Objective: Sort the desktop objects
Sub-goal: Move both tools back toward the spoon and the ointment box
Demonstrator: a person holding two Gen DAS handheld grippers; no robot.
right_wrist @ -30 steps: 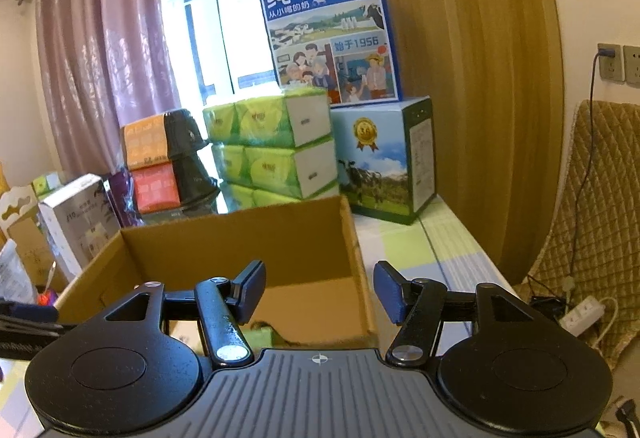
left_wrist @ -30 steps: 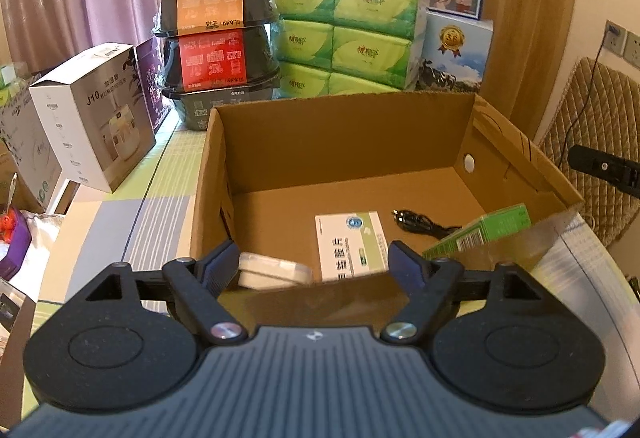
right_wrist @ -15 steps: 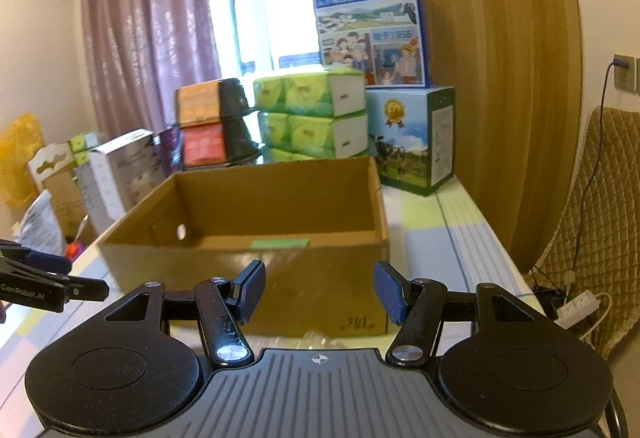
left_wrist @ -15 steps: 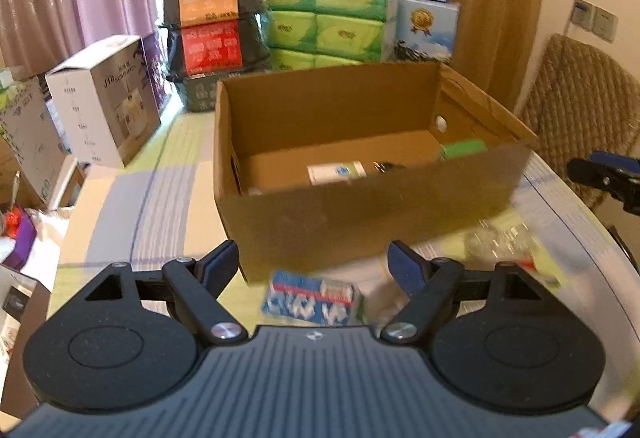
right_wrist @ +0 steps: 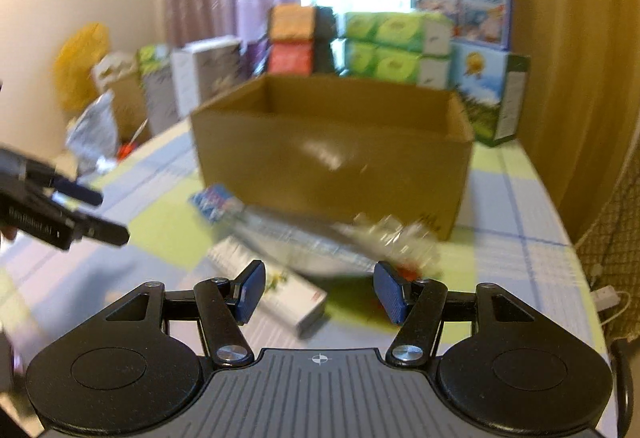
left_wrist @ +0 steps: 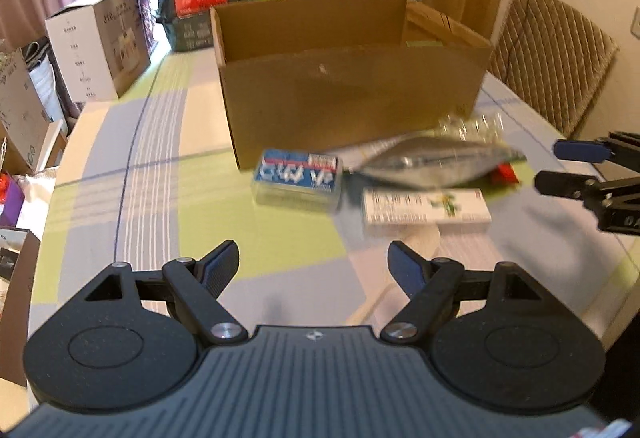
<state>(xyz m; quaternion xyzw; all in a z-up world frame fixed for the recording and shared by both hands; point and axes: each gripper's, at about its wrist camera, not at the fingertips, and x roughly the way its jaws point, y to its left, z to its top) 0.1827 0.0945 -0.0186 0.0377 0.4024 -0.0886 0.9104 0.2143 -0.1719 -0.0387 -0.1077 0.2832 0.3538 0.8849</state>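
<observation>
A cluttered room with pink curtains and a bright window frames a table covered by a cloth (left_wrist: 168, 198) of pale green, lilac and white checks; stacked cartons and green tissue packs crowd its far edge. Largest on the cloth is an open brown cardboard box (left_wrist: 352, 94), standing toward the far side, apparently the bin for sorted items. Along its near wall, still outside it, lie the things to sort: a flat silver foil pouch (left_wrist: 432, 164), a long white carton with a green plant print (left_wrist: 424, 208) just nearer than the pouch, and a small blue-and-white packet in clear wrap (left_wrist: 298, 180) beside the box's near left corner. A crinkled clear wrapper (left_wrist: 472, 124) and something small and red sit by the pouch, too blurred to identify. The left gripper (left_wrist: 314, 266) hovers over bare cloth near the near edge, fingers spread wide, empty. The right gripper (right_wrist: 320, 294), likewise spread and empty, hangs just over the white carton's end. The left view alone shows the packet's print and the right tool's tips at its right edge; the right view alone shows the left tool and the box's right wall. Neither sees inside the box.
</observation>
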